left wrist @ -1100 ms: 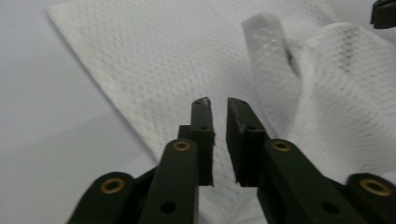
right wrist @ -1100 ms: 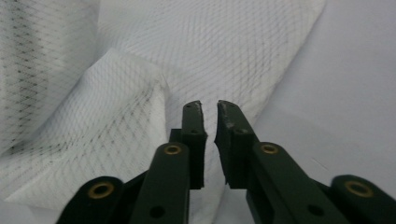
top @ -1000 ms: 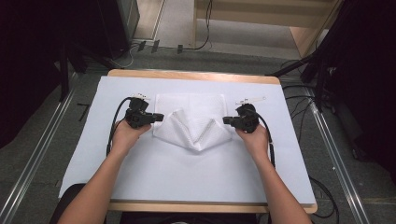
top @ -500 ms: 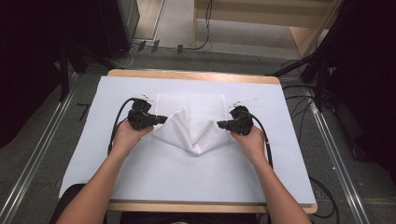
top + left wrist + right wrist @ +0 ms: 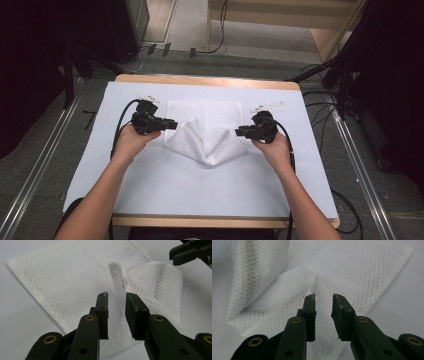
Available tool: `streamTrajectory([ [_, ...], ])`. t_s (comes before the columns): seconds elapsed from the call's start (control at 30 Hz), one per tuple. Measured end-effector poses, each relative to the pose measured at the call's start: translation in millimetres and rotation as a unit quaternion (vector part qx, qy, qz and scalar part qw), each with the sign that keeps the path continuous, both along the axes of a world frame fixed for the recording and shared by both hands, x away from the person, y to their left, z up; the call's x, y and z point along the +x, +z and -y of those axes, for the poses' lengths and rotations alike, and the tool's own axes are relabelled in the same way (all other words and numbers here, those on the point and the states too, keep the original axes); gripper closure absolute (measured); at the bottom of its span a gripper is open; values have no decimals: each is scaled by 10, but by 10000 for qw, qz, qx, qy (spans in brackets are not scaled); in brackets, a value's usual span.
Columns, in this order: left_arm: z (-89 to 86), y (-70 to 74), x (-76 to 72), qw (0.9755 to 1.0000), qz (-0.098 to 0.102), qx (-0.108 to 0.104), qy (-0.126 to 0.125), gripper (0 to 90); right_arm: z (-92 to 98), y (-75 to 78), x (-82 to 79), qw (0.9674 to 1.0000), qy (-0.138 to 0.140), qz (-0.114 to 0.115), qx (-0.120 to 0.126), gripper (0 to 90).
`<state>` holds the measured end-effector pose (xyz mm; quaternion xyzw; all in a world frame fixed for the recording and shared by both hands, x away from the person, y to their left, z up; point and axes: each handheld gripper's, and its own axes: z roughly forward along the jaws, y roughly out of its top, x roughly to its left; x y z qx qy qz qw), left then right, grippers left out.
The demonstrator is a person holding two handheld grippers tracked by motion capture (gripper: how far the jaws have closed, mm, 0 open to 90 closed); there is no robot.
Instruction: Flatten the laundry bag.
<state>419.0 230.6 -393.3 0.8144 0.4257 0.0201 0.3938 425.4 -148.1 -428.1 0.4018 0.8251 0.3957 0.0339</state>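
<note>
A white waffle-textured cloth lies on the white-covered table, its two near corners raised and bunched toward the middle in a V. My left gripper is at the cloth's left raised corner and my right gripper at its right one. In the left gripper view, my left gripper stands open with a thin upright edge of the cloth in the gap; its jaws have just been opening. In the right gripper view, my right gripper is open too, its jaws also just opened, with a curled corner of the cloth beside one jaw tip.
A white sheet covers the wooden table. Black cables trail from both grippers over the table's sides. Metal rails run along the floor at left and right. The other hand's gripper shows at the top right of the left gripper view.
Both hands edged slightly inward, bunching the cloth's raised corners toward the middle. Both pairs of jaws have since parted from the corners they were pinching.
</note>
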Motion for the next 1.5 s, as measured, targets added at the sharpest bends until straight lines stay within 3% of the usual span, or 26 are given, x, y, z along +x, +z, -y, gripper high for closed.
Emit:
streamTrajectory([
  [0.1, 102, 64, 67, 9998, 49, 159, -100, 684, -56, 33, 58, 10000, 19, -3, 40, 713],
  [0.23, 233, 79, 142, 9996, 30, 200, -210, 637, -183, 25, 119, 9999, 111, -14, 26, 659],
  [0.4, 438, -33, 245, 9986, -96, 450, -263, 588, -392, -59, 229, 9996, 227, -155, -44, 574],
  [0.47, 462, -96, 284, 9981, -310, 413, -337, 619, -451, -102, 255, 9993, 262, -241, -75, 578],
  [0.53, 470, -144, 299, 9980, -479, 309, -285, 714, -483, -153, 269, 9988, 304, -359, -138, 628],
  [0.6, 442, -155, 284, 9985, -444, 209, -255, 842, -489, -184, 266, 9977, 374, -548, -164, 773],
  [0.7, 405, -137, 253, 9988, -400, 166, -239, 864, -450, -127, 222, 9984, 306, -449, -141, 852],
  [0.73, 350, -96, 214, 9990, -335, 195, -230, 865, -430, -94, 203, 9988, 265, -398, -136, 855],
  [0.87, 186, 21, 93, 9998, -166, -69, -98, 864, -329, 32, 82, 9996, 213, -153, -99, 854],
  [1.03, 62, 69, -138, 10000, -7, -83, -46, 860, -174, 102, -116, 9999, 127, 36, 34, 853],
  [1.2, -30, 15, -352, 10000, -8, -54, -15, 855, -26, 77, -327, 10000, 82, 14, 25, 847],
  [1.33, -86, -60, -463, 9998, -177, -15, -43, 851, 77, 28, -452, 10000, 68, -68, 16, 843],
  [1.5, -141, -158, -583, 9999, -118, 23, -63, 835, 168, -58, -532, 9999, -19, -163, -3, 838],
])
